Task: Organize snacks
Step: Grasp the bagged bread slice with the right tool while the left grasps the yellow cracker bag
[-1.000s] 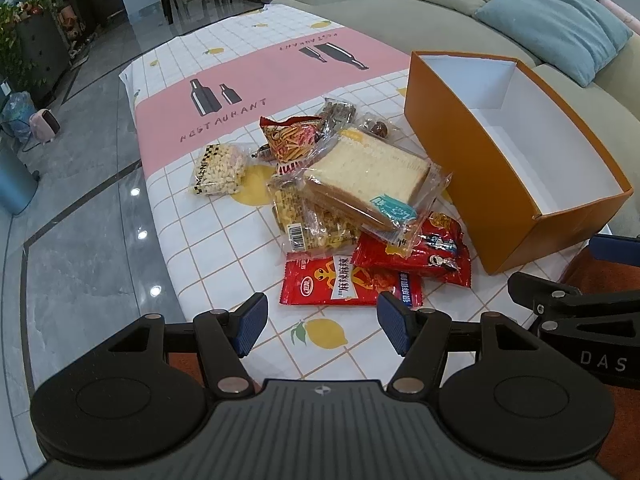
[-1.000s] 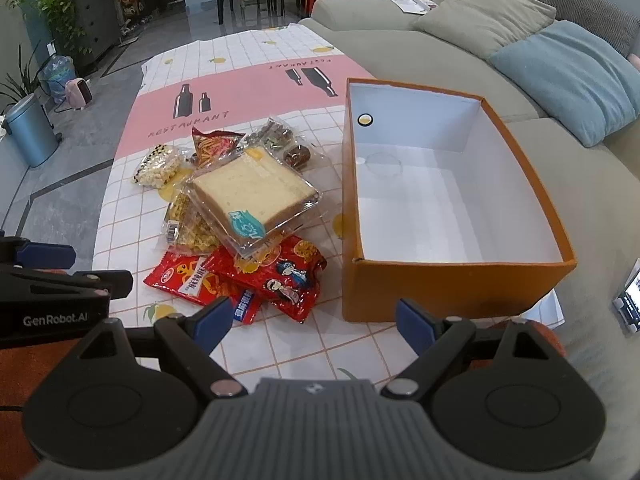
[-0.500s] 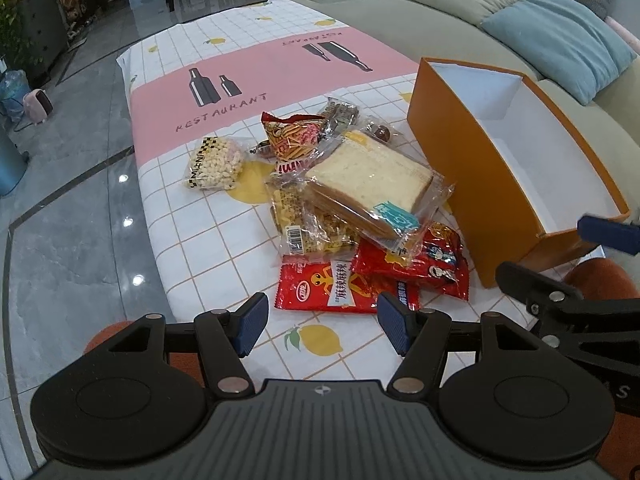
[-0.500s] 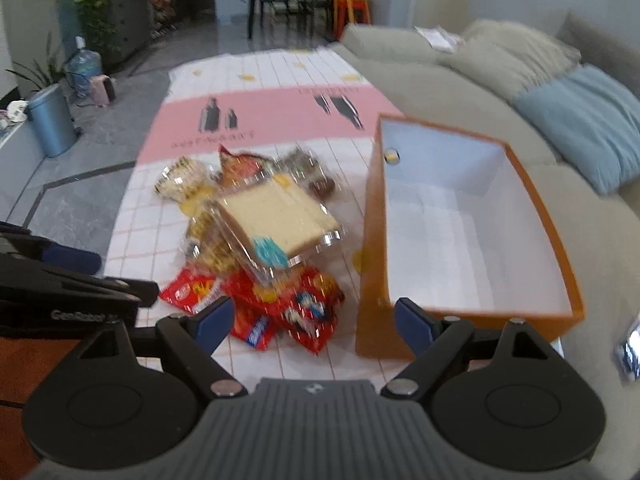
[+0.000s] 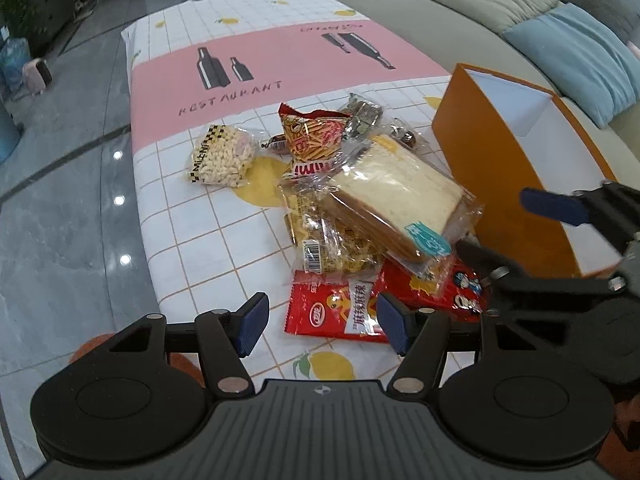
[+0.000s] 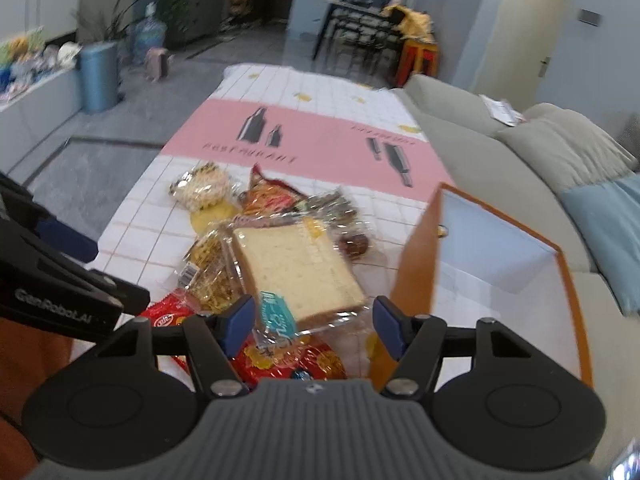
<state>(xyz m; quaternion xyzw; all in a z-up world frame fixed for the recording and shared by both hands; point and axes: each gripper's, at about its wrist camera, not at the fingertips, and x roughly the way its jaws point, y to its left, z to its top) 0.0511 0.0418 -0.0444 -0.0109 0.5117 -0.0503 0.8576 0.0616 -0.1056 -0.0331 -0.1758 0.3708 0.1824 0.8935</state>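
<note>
An orange box (image 5: 516, 184) stands at three o'clock of the snack pile (image 5: 360, 216), both tongs, left gripper (image 5: 320, 324) and right gripper (image 6: 310, 326), closing on nothing, while only the right view shows a blue bin (image 6: 98, 78).

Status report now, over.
Left gripper and right gripper closing, both empty. Wrapped white bread slices on snack pile. Orange cardboard box empty.

The right wrist view is motion-blurred throughout; print on the clear-wrapped sliced bread packet (image 6: 296, 268) is unreadable. The red foil snack packet (image 6: 280, 360) lies mostly hidden beneath it and behind the gripper body. The orange cardboard box (image 5: 496, 168) is partly masked by the right hand-held gripper (image 5: 516, 224). The small dark sweets (image 5: 406, 138) are possibly chocolates, too small to tell.
</note>
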